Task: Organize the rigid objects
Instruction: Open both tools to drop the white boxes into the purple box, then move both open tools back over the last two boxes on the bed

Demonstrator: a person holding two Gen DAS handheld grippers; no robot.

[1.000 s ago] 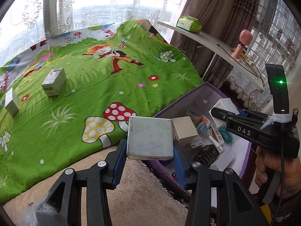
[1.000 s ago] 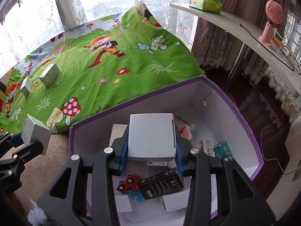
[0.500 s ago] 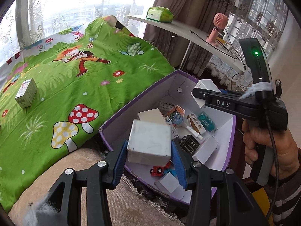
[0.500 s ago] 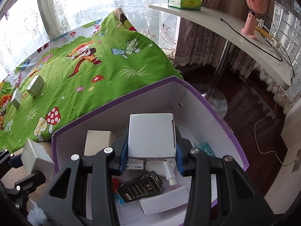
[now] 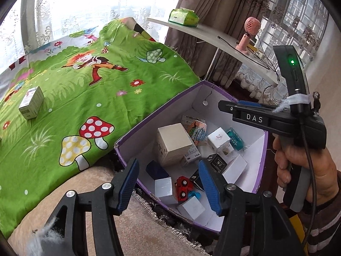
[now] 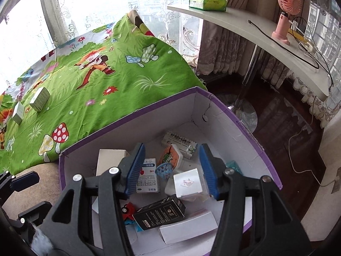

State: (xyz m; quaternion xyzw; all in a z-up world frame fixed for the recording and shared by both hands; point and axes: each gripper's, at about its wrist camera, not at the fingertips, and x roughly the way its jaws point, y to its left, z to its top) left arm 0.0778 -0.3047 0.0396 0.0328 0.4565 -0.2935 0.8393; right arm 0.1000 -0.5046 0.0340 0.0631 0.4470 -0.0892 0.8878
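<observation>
A purple-rimmed white cardboard box [image 5: 259, 189] [image 6: 230, 115] stands beside the bed and holds several small boxes and a red toy car [image 5: 183, 188]. My left gripper [image 5: 168, 183] is open and empty above the box's near corner; a silver-grey box [image 5: 163, 188] lies below it. My right gripper [image 6: 172, 170] is open and empty over the box; a white cube box [image 6: 187, 183] lies between its fingers on the pile. Two more small boxes [image 6: 40, 99] [image 6: 18, 112] lie on the green bedspread; one also shows in the left wrist view [image 5: 32, 102].
The green cartoon bedspread [image 5: 85, 89] covers the bed at left. A white curved shelf [image 6: 255, 29] at right carries a pink fan [image 6: 286, 12], a green tissue pack [image 6: 207, 0] and cables. Dark floor lies beyond the box. A beige cushion [image 5: 149, 230] is underneath.
Both grippers opened and let go of their boxes, which dropped into the purple box. The left gripper swung right over the box's corner.
</observation>
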